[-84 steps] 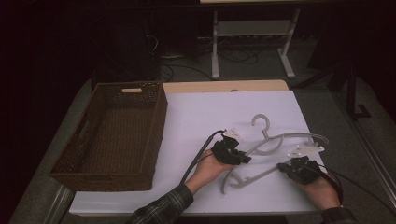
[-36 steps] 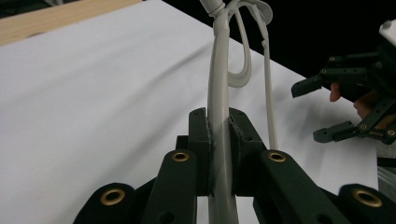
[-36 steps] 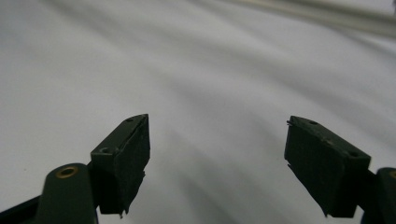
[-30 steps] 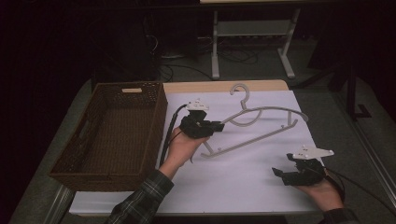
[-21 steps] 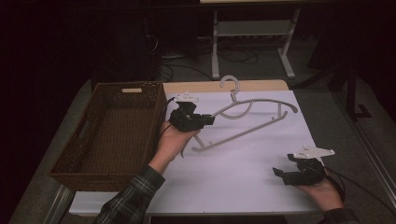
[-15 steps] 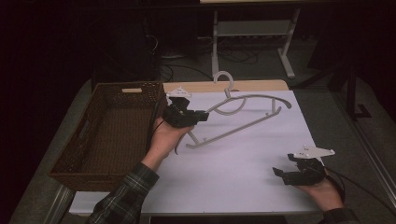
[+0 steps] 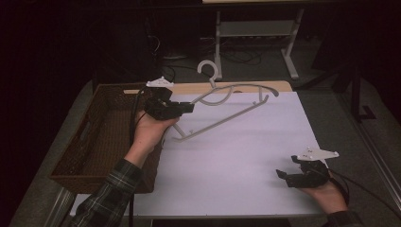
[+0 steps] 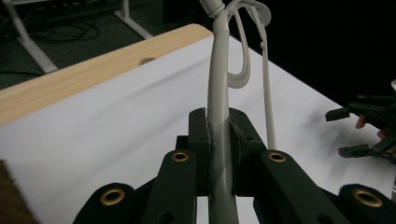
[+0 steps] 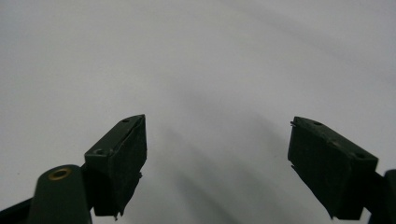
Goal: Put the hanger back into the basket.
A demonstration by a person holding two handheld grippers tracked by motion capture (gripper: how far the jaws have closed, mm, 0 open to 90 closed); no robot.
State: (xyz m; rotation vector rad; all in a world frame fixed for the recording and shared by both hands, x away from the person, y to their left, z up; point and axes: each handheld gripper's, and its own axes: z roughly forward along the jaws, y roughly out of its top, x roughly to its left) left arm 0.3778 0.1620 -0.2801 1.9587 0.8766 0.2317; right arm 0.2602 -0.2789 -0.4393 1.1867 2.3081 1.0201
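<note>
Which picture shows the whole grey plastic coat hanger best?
The high view: the grey plastic coat hanger shows whole there, hook to bar, held by the left gripper beside the brown wicker basket. The left gripper view shows its clamped arm close up. The right gripper view shows bare white table.

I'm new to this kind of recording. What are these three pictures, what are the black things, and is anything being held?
No robot here: a person holds a hand-operated grasping tool in each hand. The high view looks down on a white table. The other two pictures come from cameras riding on each tool, looking along its black jaws.

The left tool is shut on a grey plastic hanger, lifted beside a brown wicker basket. The left gripper view shows its jaws clamped on the hanger's bar.

The right tool rests near the table's front right corner, jaws apart and holding nothing; its own view confirms that.
</note>
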